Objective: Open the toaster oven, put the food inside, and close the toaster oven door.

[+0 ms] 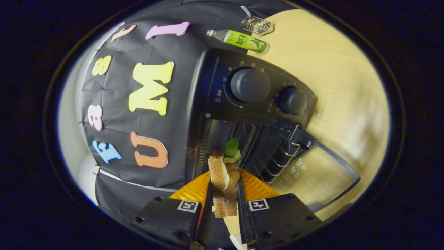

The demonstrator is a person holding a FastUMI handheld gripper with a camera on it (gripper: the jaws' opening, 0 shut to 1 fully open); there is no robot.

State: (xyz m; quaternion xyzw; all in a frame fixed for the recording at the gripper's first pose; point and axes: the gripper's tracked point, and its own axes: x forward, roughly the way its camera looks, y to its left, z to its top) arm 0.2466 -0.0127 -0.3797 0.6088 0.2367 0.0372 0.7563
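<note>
Jaws [224, 205]: closed on the sandwich [223, 180], one finger pressing each face, lettuce showing at its far end.
Beneath the load: an orange plate [256, 189], just under and beyond the fingers.
Toaster oven [249, 104]: directly ahead on the desk [347, 86], door [319, 173] already dropped open, wire rack [274, 156] exposed.
Step in hand: carrying the food to the cavity.
Next move: advance the sandwich over the door and onto the rack, level, then release.
Uncertain: rack depth is hard to judge through the distortion.
Background: green bottle [242, 39] behind the oven.
</note>
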